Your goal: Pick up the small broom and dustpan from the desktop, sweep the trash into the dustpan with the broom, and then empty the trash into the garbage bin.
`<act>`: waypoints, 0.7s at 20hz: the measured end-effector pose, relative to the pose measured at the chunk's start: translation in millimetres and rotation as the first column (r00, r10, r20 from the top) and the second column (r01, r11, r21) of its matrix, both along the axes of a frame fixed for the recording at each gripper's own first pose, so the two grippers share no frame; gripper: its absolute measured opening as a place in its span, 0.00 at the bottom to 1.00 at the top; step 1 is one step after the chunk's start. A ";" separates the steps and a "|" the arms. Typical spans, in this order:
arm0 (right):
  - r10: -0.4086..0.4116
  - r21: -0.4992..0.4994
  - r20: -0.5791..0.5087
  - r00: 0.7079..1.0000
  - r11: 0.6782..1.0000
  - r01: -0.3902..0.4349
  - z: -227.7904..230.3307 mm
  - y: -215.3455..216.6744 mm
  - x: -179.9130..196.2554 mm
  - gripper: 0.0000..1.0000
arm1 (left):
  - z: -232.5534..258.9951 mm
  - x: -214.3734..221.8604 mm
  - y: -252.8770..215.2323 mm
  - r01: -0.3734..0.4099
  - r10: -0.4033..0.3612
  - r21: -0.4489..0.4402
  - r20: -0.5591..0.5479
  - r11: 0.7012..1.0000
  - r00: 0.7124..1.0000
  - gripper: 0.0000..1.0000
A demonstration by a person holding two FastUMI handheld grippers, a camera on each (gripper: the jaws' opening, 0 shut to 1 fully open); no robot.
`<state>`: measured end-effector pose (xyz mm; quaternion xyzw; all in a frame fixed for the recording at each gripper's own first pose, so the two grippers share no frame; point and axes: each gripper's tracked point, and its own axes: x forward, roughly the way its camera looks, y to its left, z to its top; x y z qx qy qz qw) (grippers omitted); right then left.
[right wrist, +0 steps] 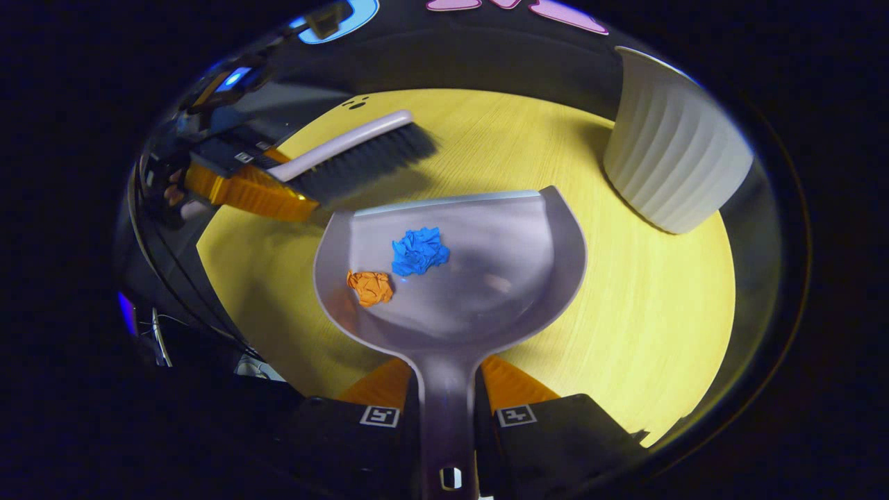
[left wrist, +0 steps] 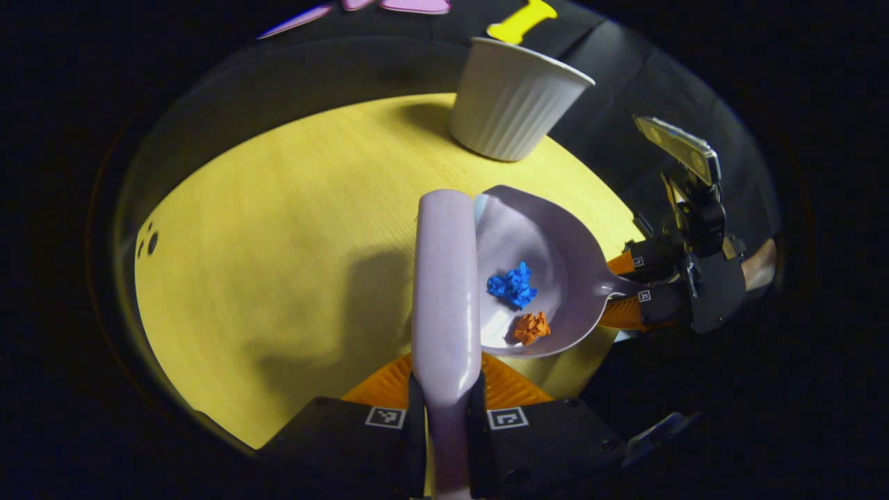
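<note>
The broom (left wrist: 446, 278) is clamped by the left gripper (left wrist: 446, 410), the dustpan (right wrist: 451, 271) by the right gripper (right wrist: 448, 410); bare worktop (right wrist: 660, 305) is seen before the bin (right wrist: 674, 146).

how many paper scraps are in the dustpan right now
2, both in the dustpan: a blue scrap near the middle, and an orange scrap beside it, nearer the pan's side wall. More could be hidden behind the broom in the left gripper view.

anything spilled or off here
Nothing stands out. The blue paper wad and orange paper wad both lie inside the dustpan, the bin stands upright on the table, and the broom is held clear.
</note>
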<state>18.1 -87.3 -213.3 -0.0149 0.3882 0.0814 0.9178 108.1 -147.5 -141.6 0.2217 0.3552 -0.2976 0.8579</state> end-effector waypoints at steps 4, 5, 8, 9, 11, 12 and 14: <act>-0.031 -0.032 0.026 0.999 0.999 0.032 22.6 -2.0 -12.5 0.32 | 11.8 -21.5 46.2 -0.087 0.096 -0.136 0.060 0.987 0.994 0.28; -0.038 -0.043 0.032 0.999 0.998 0.039 30.2 -2.1 -14.7 0.39 | 11.8 -24.5 60.7 -0.105 0.118 -0.166 0.068 0.980 0.991 0.28; -0.059 -0.059 0.063 0.996 0.996 0.063 53.8 -1.8 -22.5 0.36 | -21.5 -23.9 97.1 -0.149 0.173 -0.232 0.083 0.961 0.981 0.28; -0.064 -0.057 0.069 0.996 0.996 0.068 62.1 -2.3 -25.1 0.36 | -37.8 -22.5 105.1 -0.164 0.190 -0.246 0.086 0.955 0.978 0.28; -0.085 -0.031 0.076 0.993 0.996 0.088 80.4 -6.4 -30.7 0.36 | -68.1 -18.4 122.6 -0.178 0.206 -0.261 0.085 0.949 0.975 0.28; -0.094 -0.018 0.079 0.992 0.995 0.095 95.0 -12.7 -34.0 0.36 | -84.1 -15.6 130.0 -0.180 0.209 -0.266 0.085 0.947 0.974 0.28; -0.120 -0.003 0.082 0.989 0.993 0.121 120.1 -26.6 -46.1 0.39 | -114.9 -10.6 142.7 -0.177 0.205 -0.281 0.074 0.943 0.976 0.28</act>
